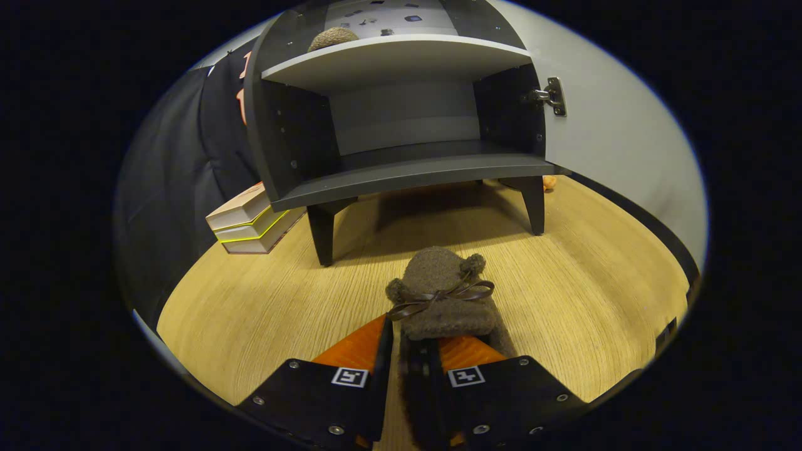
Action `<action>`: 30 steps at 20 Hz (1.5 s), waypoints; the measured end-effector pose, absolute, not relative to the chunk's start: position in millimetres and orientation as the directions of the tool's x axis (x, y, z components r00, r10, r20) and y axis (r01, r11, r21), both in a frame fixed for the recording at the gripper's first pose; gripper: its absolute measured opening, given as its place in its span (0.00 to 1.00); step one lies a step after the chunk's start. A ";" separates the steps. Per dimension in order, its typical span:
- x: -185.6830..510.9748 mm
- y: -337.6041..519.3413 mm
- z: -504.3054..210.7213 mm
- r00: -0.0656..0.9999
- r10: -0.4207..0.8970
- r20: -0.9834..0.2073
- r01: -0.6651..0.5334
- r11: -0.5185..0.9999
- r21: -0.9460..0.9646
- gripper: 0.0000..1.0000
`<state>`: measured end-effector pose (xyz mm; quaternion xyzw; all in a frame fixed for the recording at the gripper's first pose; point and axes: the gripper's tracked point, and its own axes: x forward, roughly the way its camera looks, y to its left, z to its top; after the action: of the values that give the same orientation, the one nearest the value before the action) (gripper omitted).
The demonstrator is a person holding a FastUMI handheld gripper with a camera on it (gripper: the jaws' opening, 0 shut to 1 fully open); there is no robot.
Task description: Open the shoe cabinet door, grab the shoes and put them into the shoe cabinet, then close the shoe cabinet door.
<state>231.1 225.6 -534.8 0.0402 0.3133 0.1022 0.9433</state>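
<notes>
Brown woolly slipper with ribbon bow (443,294) is pinched at its heel by the closed tool (416,351), at six o'clock from the open dark cabinet (401,169); the soft knit could slip out.

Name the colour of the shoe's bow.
Dark brown bow, on the brown shoe in the claw; gripper view.
</notes>
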 end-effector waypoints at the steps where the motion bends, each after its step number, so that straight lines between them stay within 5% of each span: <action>1: 235.5 226.8 -538.2 0.779 0.223 -0.587 -0.169 0.975 0.146 0.28; 8: 235.8 227.0 -535.9 0.760 0.245 -0.602 -0.173 0.969 0.177 0.05; 21: 211.0 198.8 -361.3 0.835 0.201 -0.512 -0.192 0.979 0.070 0.05; 30: 277.7 199.5 -230.3 0.902 0.187 -0.389 -0.176 0.982 0.064 0.05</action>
<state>277.7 199.5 -230.3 0.0134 0.2008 0.0929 0.9751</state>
